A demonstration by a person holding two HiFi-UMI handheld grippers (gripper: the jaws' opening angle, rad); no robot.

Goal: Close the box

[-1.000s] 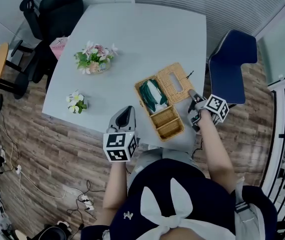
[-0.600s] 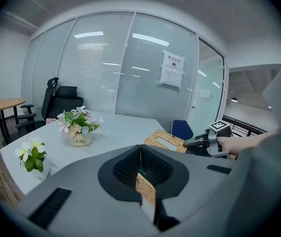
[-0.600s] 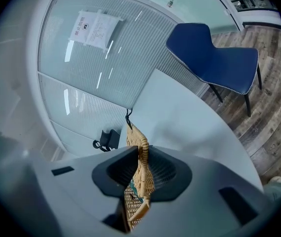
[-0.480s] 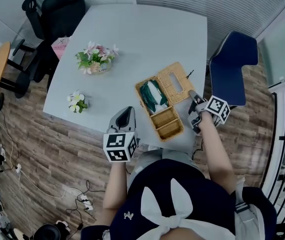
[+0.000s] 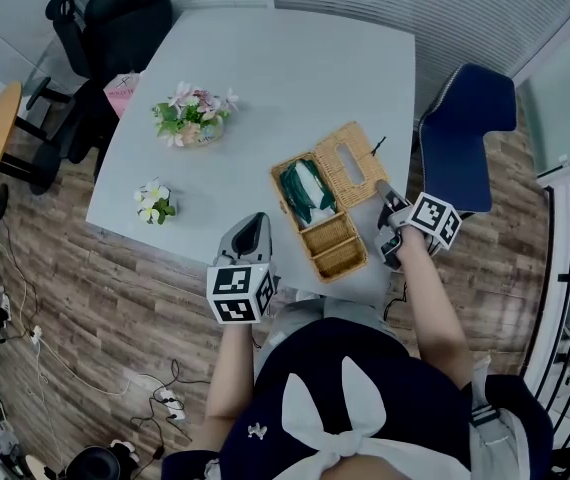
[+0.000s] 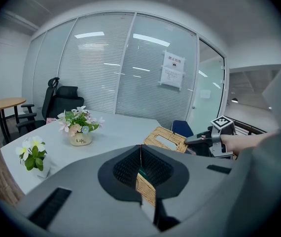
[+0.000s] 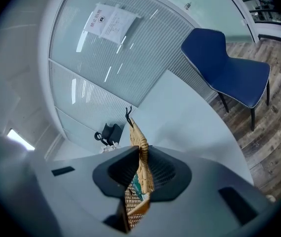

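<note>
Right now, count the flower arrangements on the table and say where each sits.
2. The larger pink-and-white bouquet stands left of the wicker box; the small white one sits near the table's left front corner.

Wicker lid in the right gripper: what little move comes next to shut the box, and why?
Probably swing the lid up and over onto the wicker box. The right gripper has just been closing its jaws and now pinches the lid's edge. The lid lies flipped open beside the box, and the left gripper grips the box's opposite wall, which should steady it.
</note>
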